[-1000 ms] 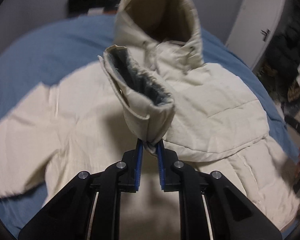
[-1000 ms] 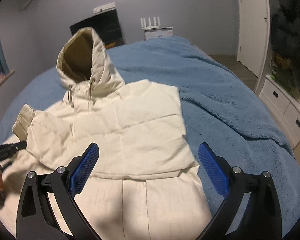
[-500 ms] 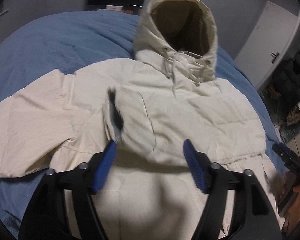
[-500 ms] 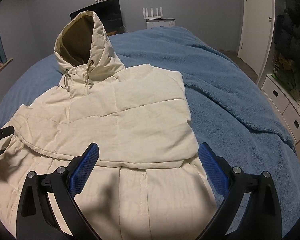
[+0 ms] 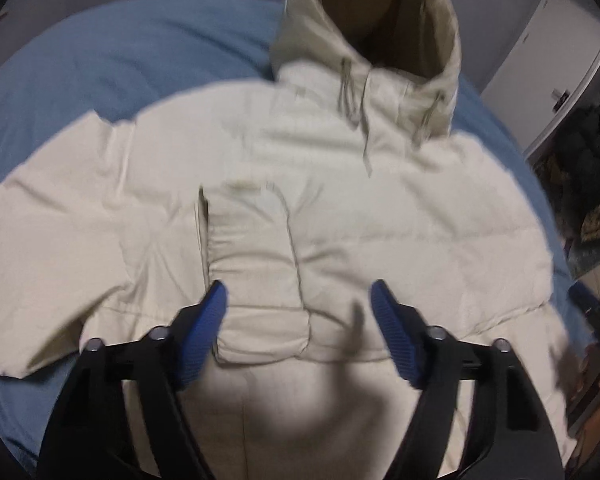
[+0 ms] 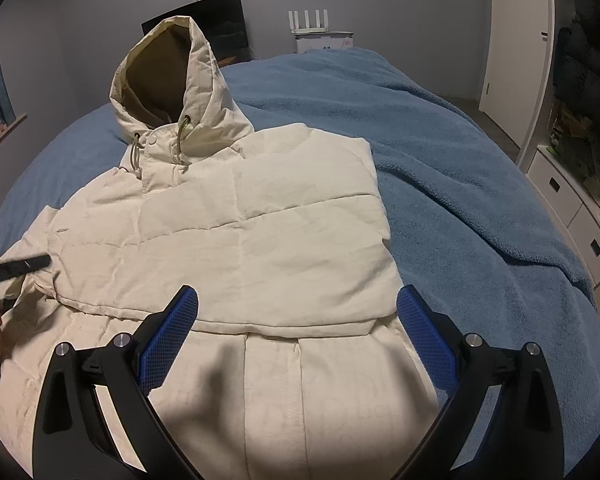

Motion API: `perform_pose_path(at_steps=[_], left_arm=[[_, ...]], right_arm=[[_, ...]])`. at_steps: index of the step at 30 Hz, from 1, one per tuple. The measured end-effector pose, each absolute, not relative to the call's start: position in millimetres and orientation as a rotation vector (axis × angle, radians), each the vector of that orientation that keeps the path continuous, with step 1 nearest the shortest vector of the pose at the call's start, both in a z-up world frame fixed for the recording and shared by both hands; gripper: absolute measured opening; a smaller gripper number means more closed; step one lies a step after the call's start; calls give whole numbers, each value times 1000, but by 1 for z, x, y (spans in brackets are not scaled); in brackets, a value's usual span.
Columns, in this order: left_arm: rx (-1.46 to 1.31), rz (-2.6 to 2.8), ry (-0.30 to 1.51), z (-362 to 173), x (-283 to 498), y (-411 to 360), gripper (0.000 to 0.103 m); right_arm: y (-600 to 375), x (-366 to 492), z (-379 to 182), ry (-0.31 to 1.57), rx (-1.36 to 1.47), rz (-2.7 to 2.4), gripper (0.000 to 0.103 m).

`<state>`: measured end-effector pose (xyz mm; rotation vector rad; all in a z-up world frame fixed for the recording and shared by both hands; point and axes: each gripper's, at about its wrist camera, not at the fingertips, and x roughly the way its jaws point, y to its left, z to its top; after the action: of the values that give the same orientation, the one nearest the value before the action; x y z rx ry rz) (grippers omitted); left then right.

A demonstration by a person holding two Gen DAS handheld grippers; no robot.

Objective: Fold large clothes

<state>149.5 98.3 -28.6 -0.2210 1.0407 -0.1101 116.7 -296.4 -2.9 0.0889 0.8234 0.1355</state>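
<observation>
A cream hooded jacket (image 5: 380, 208) lies face up on the blue bed, hood (image 5: 384, 20) upright at the far end. One sleeve is folded across the chest, its cuff (image 5: 260, 264) lying flat just ahead of my left gripper (image 5: 298, 304), which is open and empty above it. The other sleeve (image 5: 60, 248) lies spread to the left. In the right wrist view the jacket (image 6: 260, 240) fills the middle and my right gripper (image 6: 296, 320) is open and empty over its lower body. The left gripper's finger (image 6: 16, 268) shows at the left edge there.
The blue blanket (image 6: 460, 184) covers the bed around the jacket. A white door (image 6: 516, 40) and white drawers (image 6: 572, 216) stand to the right. A dark screen (image 6: 220, 24) and a white router (image 6: 316, 24) stand past the bed's far end.
My left gripper opened and let go of the sleeve cuff, which now lies flat across the chest. The gripper drew back a little. The right gripper stayed open, shifting slightly.
</observation>
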Motion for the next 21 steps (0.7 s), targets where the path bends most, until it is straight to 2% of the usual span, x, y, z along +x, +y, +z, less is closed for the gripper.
perform_pose_path(at_steps=[1, 3, 5, 11, 15, 21], left_arm=[[-216, -115, 1057, -32, 150, 98, 49], [-216, -148, 1075, -35, 149, 96, 12], [-190, -151, 1070, -32, 146, 94, 2], [-122, -137, 1024, -17, 128, 87, 0], [-114, -84, 1081, -26, 130, 91, 0], [-116, -62, 1118, -35, 134, 94, 0]], right_arm=[[-297, 117, -3, 825, 92, 134, 95], [-298, 118, -5, 831, 97, 129, 95], [-298, 118, -6, 834, 97, 126, 95], [-295, 123, -1, 836, 92, 130, 95], [-291, 139, 7, 824, 98, 126, 95], [-282, 166, -25, 938, 82, 113, 95]])
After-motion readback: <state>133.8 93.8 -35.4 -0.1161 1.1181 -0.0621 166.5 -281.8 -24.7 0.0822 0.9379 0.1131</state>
